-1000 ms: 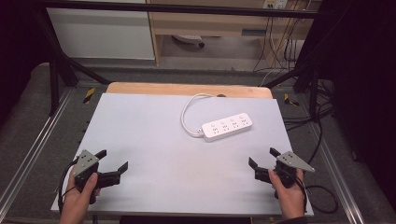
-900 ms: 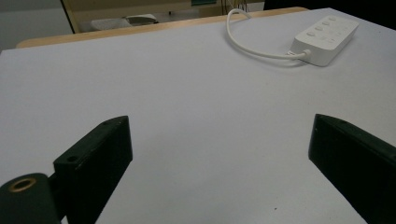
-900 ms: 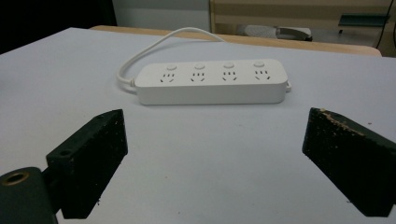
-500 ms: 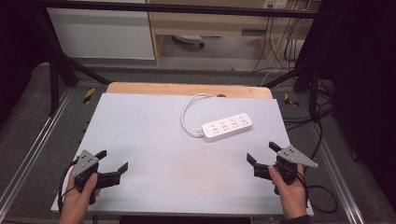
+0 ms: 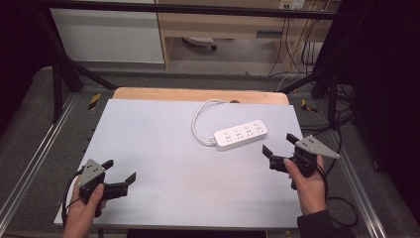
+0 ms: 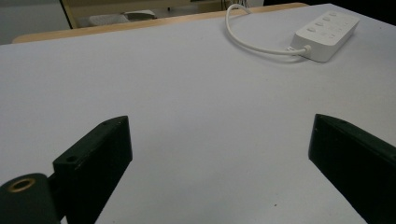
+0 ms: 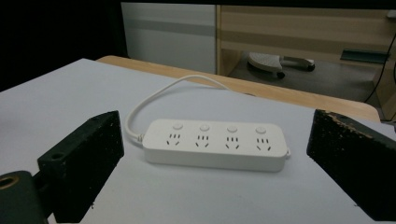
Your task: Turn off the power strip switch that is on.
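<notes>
Power strip lies just beyond the raised, open-fingered right gripper.

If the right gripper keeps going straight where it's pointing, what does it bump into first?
Most likely the white power strip. The right gripper has its jaws open and aimed right at it, with bare table between them. How far off it lies is hard to judge.

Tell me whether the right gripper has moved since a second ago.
Yes. The right gripper has moved forward up the table, closer to the power strip, which lies where it did. Its jaws stand open.
</notes>
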`<state>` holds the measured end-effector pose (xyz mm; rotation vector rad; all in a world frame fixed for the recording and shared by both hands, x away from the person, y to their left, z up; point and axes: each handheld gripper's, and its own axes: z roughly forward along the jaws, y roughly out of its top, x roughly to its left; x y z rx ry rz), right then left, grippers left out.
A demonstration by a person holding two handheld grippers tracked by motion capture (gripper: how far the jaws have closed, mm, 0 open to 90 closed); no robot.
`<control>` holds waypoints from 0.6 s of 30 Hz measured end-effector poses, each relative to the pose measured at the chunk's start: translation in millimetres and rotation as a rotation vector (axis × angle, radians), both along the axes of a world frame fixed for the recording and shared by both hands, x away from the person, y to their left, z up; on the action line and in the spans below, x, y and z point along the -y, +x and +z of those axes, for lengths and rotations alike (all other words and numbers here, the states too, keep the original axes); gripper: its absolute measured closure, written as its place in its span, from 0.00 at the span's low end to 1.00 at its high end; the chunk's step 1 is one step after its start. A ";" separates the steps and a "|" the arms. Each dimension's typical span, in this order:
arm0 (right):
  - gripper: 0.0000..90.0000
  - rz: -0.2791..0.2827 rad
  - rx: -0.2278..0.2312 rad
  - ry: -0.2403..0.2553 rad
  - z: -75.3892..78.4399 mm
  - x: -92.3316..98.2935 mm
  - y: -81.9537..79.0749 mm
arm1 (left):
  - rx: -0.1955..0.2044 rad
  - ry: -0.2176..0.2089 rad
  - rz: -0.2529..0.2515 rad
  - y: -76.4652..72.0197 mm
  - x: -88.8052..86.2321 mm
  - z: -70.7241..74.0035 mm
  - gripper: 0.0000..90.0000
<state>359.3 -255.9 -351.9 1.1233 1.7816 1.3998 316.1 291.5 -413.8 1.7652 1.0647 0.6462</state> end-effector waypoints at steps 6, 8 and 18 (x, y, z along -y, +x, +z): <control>0.03 0.012 0.007 -0.013 17.4 -5.9 17.8 | -0.007 0.005 -0.002 -0.1 0.3 -0.2 0.07; 0.03 0.014 0.013 -0.010 21.8 -6.8 23.6 | -0.005 -0.001 -0.001 -0.3 0.6 -0.2 0.07; 0.04 0.002 0.026 -0.013 39.3 -11.9 55.4 | -0.009 0.007 -0.005 0.2 0.8 -0.6 0.07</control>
